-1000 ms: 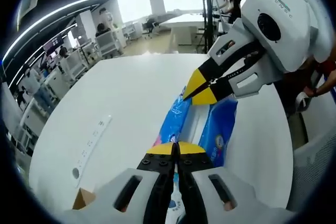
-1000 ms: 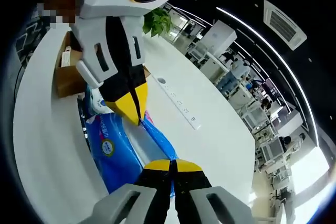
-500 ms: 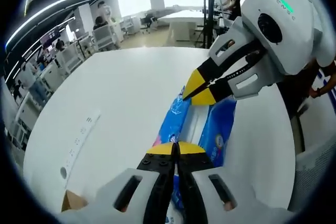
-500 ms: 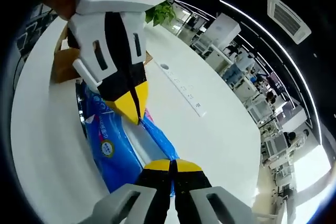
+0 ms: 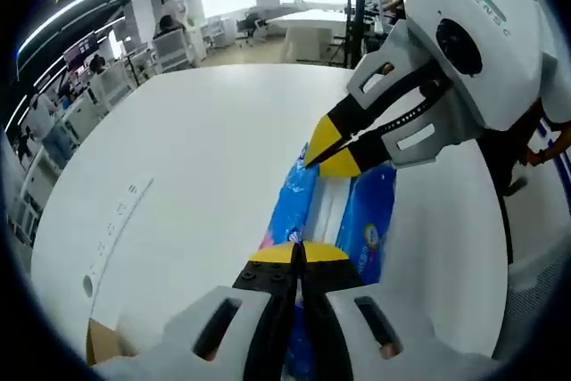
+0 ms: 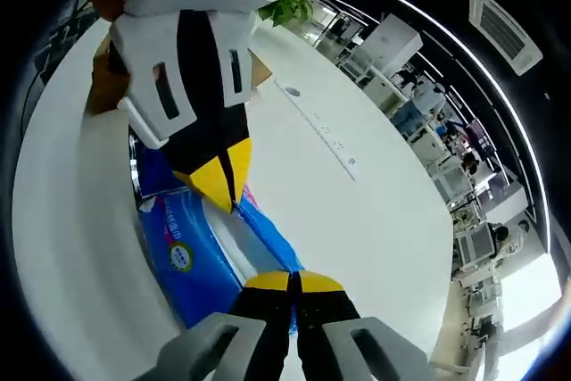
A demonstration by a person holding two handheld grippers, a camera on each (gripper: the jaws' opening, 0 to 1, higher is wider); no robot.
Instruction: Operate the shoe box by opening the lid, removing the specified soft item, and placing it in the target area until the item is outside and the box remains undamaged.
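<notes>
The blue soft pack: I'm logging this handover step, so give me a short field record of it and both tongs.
item: blue plastic-wrapped soft pack, printed, held between both tongs
left tongs: shut on the pack's near end
right tongs: shut on the pack's opposite end
surface: white round table
nearby: white power strip lying on the table
box: brown cardboard corner at the view's lower left edge

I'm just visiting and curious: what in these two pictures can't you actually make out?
- Box: left gripper view, only a brown corner, cut by the edge; lid unseen.
- Blue pack: its near end hidden behind the left tongs; print too small to read.
- Pack in right gripper view: far end covered by the left tongs.
- Power strip: sockets too small.
</notes>
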